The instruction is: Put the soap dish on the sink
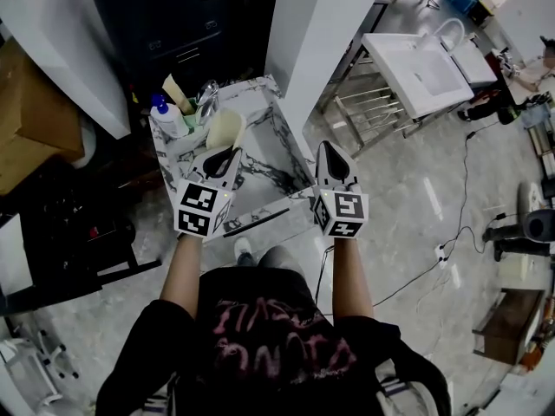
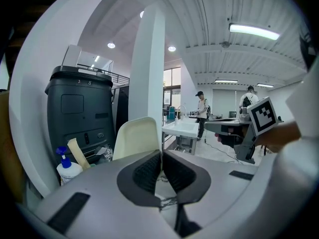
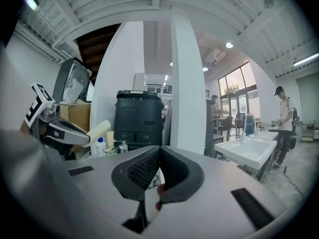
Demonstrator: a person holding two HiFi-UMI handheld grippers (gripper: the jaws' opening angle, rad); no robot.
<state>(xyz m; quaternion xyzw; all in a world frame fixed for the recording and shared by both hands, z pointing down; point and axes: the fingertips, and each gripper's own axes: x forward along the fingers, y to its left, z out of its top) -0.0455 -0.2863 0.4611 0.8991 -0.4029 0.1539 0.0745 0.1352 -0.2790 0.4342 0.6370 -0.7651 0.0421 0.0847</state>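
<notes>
The soap dish (image 1: pixel 223 131) is a cream, rounded piece held over the marble sink (image 1: pixel 286 139) in the head view. My left gripper (image 1: pixel 227 156) is shut on its near edge. In the left gripper view the soap dish (image 2: pixel 136 138) stands upright just beyond the closed jaws of the left gripper (image 2: pixel 161 156). My right gripper (image 1: pixel 328 148) hovers to the right of the sink, beside its right rim, shut with nothing in it. In the right gripper view its jaws meet at the right gripper (image 3: pixel 158 152), and the soap dish (image 3: pixel 97 131) pokes out of the left gripper at the far left.
A blue-capped soap bottle (image 1: pixel 167 116) and a chrome faucet (image 1: pixel 206 99) stand at the sink's back left. A white pillar (image 1: pixel 321 33) rises right behind the sink, a black cabinet (image 1: pixel 173 16) left of it. A white basin (image 1: pixel 418 68) stands far right. Cables cross the floor.
</notes>
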